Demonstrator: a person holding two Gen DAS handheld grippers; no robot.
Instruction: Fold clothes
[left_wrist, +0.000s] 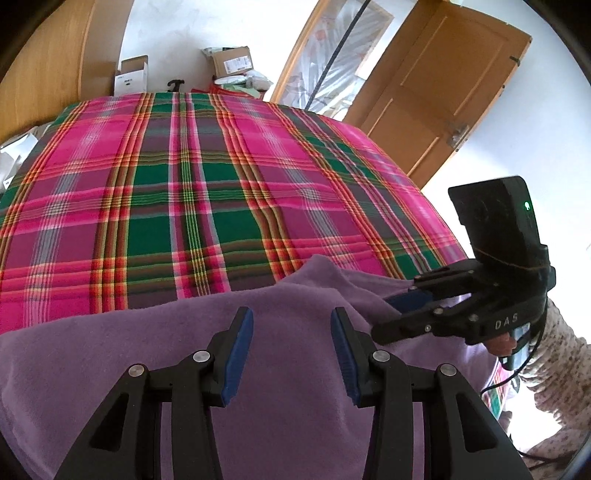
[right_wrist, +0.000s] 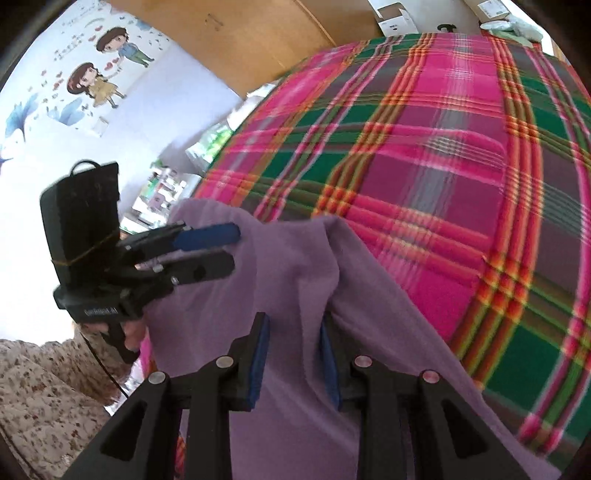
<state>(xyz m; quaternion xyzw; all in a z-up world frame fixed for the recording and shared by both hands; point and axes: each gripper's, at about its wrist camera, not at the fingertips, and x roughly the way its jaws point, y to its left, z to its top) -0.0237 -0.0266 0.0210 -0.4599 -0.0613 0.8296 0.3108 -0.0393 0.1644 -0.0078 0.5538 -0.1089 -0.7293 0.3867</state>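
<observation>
A purple fleece garment (left_wrist: 295, 314) lies bunched at the near edge of the plaid bed cover (left_wrist: 184, 184). My left gripper (left_wrist: 291, 350) points down into it. Its blue pads stand partly apart and fleece fills the gap from pad to pad. From the right wrist, the left gripper (right_wrist: 232, 249) sits at the garment's (right_wrist: 288, 277) left corner. My right gripper (right_wrist: 293, 354) has a raised fold running in between its pads, and cloth laps over the right pad. The left wrist view shows the right gripper (left_wrist: 391, 314) at the garment's right edge, its far tip hidden by cloth.
The plaid cover (right_wrist: 443, 166) stretches flat beyond the garment. Cardboard boxes (left_wrist: 232, 62) sit on the floor past the far end. A wooden door (left_wrist: 443, 81) stands open at the right. A floral sleeve (right_wrist: 44, 387) is close to the bed's near edge.
</observation>
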